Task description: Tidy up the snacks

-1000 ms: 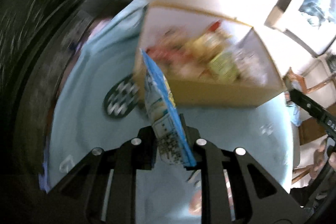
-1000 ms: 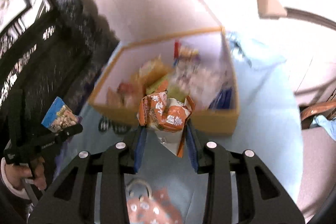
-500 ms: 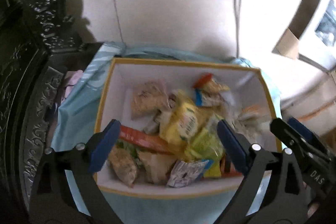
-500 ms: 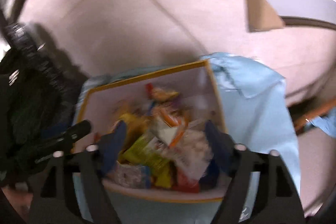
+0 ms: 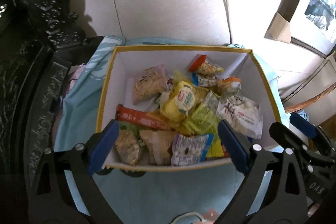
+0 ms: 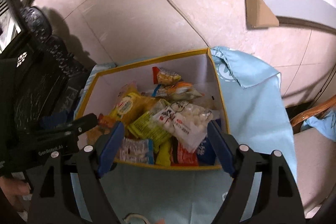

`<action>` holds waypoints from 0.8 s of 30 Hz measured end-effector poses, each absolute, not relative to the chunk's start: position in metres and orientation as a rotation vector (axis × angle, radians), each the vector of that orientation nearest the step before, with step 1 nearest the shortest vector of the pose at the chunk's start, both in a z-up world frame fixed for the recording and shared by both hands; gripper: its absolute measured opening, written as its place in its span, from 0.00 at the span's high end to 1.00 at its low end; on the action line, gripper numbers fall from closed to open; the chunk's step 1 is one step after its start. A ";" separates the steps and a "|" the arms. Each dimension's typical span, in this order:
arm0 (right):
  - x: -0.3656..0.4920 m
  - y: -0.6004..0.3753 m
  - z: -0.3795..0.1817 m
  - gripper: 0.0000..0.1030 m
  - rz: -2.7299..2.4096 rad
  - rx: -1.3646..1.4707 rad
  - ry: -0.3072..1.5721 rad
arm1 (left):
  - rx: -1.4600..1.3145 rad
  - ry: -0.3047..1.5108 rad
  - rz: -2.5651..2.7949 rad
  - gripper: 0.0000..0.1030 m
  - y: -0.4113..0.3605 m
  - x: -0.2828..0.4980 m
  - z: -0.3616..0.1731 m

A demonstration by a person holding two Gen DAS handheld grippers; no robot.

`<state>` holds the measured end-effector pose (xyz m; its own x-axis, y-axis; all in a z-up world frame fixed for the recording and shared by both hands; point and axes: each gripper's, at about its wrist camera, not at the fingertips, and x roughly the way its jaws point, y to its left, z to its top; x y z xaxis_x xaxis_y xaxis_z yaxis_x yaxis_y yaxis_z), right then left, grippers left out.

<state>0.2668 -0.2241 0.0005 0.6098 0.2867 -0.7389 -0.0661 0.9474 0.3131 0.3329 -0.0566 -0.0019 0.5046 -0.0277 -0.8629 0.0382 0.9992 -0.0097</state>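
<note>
Two claws empty over one box

Left gripper and right gripper, jaws just opened wide, hold nothing. One yellow-rimmed box on blue cloth holds snack packs, a dozen or more, uncountable

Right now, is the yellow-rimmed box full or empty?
Fairly full: the yellow-rimmed box has no lid and holds a heap of snack packets covering most of its floor, a white patch bare at back left.
</note>
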 end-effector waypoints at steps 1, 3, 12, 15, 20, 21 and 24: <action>0.260 -0.223 0.004 0.21 0.211 0.256 0.887 | 0.017 1.031 -0.032 0.07 -0.057 0.325 0.002; 0.249 -0.222 0.012 0.21 0.214 0.234 0.871 | 0.026 1.022 -0.016 0.05 -0.058 0.315 0.007; 0.213 -0.219 0.032 0.21 0.234 0.175 0.827 | -0.008 0.997 -0.026 0.02 -0.057 0.271 0.027; 0.205 -0.220 0.035 0.21 0.228 0.178 0.822 | -0.005 0.995 -0.030 0.02 -0.059 0.262 0.029; 0.196 -0.222 0.035 0.21 0.222 0.182 0.823 | -0.033 0.991 -0.028 0.02 -0.057 0.249 0.030; 0.194 -0.223 0.035 0.21 0.222 0.182 0.824 | -0.050 0.989 -0.027 0.02 -0.055 0.247 0.031; 0.190 -0.222 0.035 0.21 0.226 0.176 0.823 | -0.059 0.972 -0.008 0.02 -0.052 0.241 0.032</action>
